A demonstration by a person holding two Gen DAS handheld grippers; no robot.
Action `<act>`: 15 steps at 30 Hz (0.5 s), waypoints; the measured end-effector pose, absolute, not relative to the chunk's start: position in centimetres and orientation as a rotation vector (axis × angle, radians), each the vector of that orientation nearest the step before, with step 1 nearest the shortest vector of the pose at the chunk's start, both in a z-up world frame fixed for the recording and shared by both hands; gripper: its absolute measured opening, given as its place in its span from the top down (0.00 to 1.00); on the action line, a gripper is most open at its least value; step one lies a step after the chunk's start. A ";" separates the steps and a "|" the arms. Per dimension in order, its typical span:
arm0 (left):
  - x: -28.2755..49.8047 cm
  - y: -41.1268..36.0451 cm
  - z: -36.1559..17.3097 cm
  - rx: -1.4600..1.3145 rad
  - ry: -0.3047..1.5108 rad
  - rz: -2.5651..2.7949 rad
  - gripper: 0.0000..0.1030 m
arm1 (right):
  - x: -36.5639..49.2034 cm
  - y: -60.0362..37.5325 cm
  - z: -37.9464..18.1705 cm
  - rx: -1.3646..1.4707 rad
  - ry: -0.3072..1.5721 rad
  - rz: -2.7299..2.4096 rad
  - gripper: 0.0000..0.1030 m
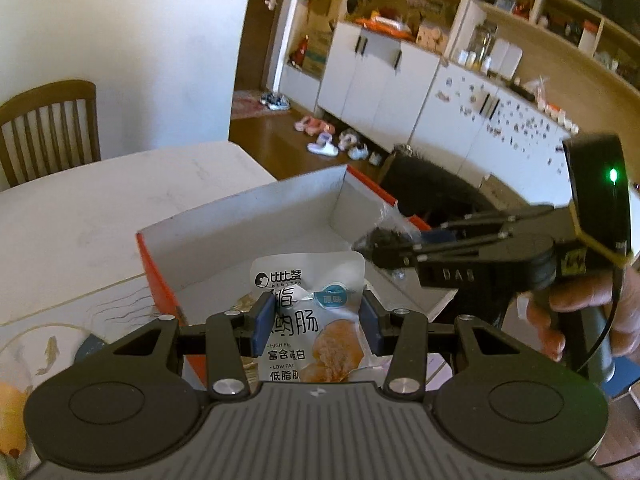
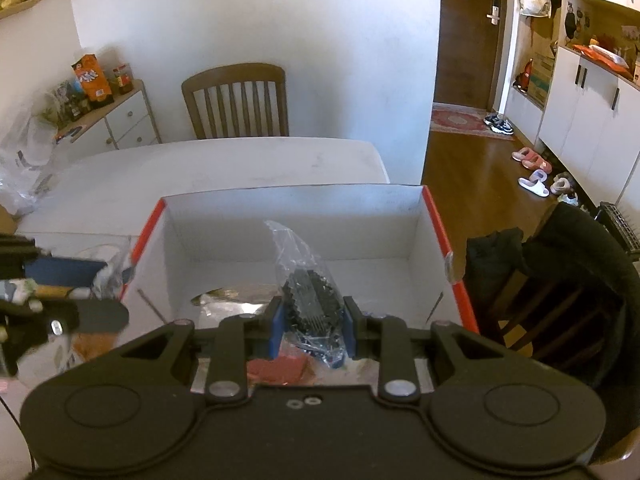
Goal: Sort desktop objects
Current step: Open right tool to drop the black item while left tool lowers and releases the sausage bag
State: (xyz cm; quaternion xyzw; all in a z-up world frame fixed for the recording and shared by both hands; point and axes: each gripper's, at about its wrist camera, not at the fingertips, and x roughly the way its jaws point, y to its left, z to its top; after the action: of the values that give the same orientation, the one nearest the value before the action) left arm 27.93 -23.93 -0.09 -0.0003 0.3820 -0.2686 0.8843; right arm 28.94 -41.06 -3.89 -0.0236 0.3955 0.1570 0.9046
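Left tool [image 1: 316, 318] is gripping a snack pouch [image 1: 310, 320] reading "LOW FAT" over the white box [image 1: 240, 216]; right tool [image 2: 313, 326], marked "DAS", is clamping a bagged black comb [image 2: 314, 300] inside it.

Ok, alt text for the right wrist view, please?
The right gripper is shut on a clear plastic bag of dark parts, held over an open white box with orange sides on a pale table; a wooden chair stands behind.
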 end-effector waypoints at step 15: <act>31.2 -28.7 -4.3 0.217 0.867 -0.530 0.57 | 35.4 -38.7 -7.0 -0.149 0.892 0.345 0.72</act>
State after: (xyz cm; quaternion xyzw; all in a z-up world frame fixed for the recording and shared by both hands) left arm 31.25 -28.67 -4.28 0.1035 0.4142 -0.2531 0.8681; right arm 35.37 -38.68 -7.00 -0.0717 0.4290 0.1659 0.8851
